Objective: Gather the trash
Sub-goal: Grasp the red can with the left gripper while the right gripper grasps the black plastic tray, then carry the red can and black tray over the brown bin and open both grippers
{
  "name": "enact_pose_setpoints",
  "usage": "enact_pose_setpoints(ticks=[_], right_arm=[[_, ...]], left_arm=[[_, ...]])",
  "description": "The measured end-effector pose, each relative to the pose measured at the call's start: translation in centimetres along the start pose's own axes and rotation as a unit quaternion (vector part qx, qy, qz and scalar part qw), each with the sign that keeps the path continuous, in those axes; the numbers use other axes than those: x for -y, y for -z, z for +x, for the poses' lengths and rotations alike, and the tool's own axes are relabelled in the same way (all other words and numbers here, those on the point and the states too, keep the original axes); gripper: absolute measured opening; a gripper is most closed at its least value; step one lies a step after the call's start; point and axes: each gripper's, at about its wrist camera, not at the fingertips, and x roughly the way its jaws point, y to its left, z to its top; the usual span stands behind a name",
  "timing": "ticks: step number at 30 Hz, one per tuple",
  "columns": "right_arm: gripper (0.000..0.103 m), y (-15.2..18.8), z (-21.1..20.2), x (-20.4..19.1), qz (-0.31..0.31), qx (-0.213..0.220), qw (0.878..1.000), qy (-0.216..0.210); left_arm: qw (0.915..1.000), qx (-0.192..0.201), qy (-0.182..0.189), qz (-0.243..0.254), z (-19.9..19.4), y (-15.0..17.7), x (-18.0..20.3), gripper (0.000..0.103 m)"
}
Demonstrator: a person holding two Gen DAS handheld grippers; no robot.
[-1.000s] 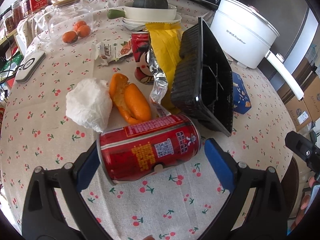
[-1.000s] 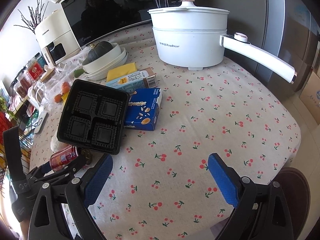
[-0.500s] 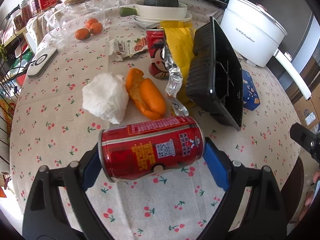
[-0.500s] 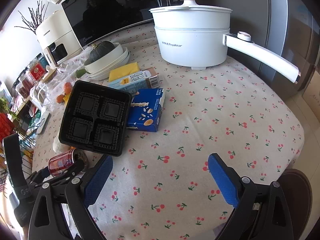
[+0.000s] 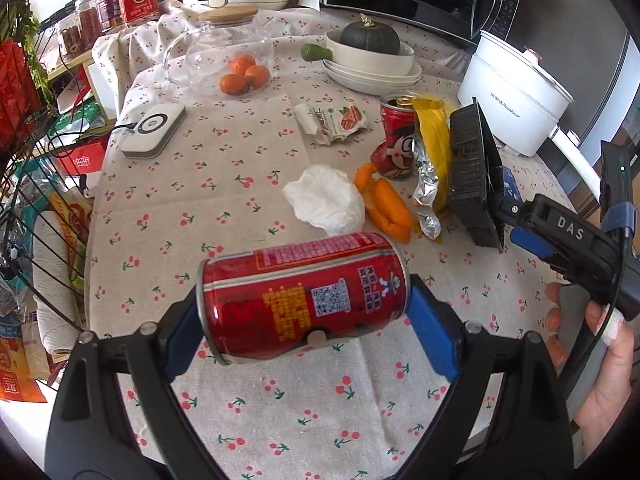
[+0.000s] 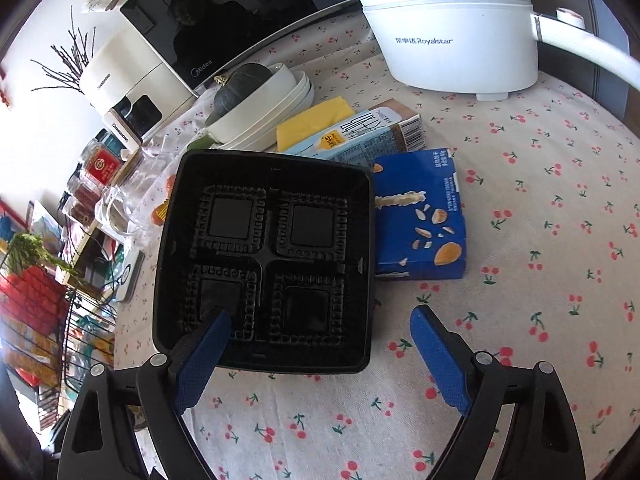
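— What's on my left wrist camera?

— My left gripper (image 5: 304, 312) is clamped on the red can (image 5: 302, 294), which lies sideways between the blue pads, lifted clear of the cherry-print table (image 5: 208, 184). Past it, toward the middle of the table, sit a crumpled white tissue (image 5: 326, 200), orange peel (image 5: 386, 208) touching it, an upright red can (image 5: 396, 136), a yellow foil wrapper (image 5: 430, 168) and a snack wrapper (image 5: 334, 122). The black tray (image 5: 474, 176) stands on edge near the right side, and my right hand (image 5: 600, 352) holds the other tool at the right edge.

— And the right wrist?

— My right gripper (image 6: 320, 356) has its fingers wide apart, holding nothing. The left pad overlaps the black tray's (image 6: 264, 256) near corner; whether it touches, I cannot tell. The blue box (image 6: 424, 216) lies just beside the tray, a milk carton (image 6: 360, 136) behind it, and the white pot (image 6: 452, 28) at the far edge.
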Motion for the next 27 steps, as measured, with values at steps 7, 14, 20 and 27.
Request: enact_pose_setpoints(ticks=[7,14,20,27], right_arm=[[0.060,-0.5,1.8,-0.9,-0.028,0.002,1.000,0.009],[0.057,-0.5,-0.2,-0.7,-0.041,-0.010,0.999,0.028],[0.057,-0.1,-4.5,-0.2,-0.069,-0.010,0.997,0.040],[0.057,1.1,-9.4,2.0,-0.086,-0.014,0.994,0.069]], left_arm=[[0.9999,-0.010,0.005,-0.004,0.1,0.2,-0.8,0.091],[0.9998,0.001,0.017,-0.003,-0.8,0.0,-0.1,0.091],[0.9993,0.008,0.029,0.021,-1.8,0.4,2.1,0.091],[0.9979,0.011,0.046,0.045,-3.0,1.3,4.9,0.091]])
